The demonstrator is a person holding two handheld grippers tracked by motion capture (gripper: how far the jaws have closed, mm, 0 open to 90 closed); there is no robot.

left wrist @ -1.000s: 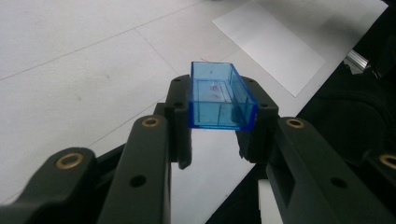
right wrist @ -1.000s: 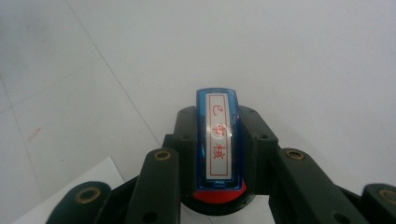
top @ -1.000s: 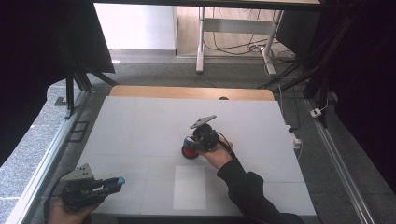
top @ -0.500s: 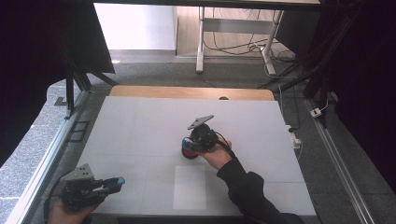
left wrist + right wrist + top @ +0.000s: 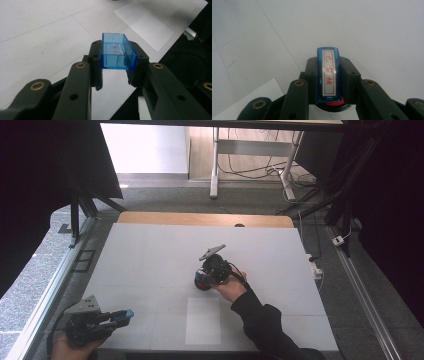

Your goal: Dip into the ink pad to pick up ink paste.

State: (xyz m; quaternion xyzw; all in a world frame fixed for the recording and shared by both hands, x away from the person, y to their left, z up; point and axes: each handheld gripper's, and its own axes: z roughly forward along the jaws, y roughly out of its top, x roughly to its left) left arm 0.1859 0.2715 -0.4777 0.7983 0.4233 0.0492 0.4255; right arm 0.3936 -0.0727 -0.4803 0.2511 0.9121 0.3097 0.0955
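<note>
Right gripper point(image 5: 202, 281) shifted slightly nearer the paper sheet point(image 5: 203, 320), clamped on a blue stamp point(image 5: 329, 76) mid-table, left gripper point(image 5: 122, 315) at near-left corner, clasping blue cap point(image 5: 117, 52).

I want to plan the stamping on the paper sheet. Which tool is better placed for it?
Probably the right tool. It holds the blue stamp, with its red part downward, close above the white paper sheet. The left tool holds only the blue stamp cap at the table's near-left corner.
</note>
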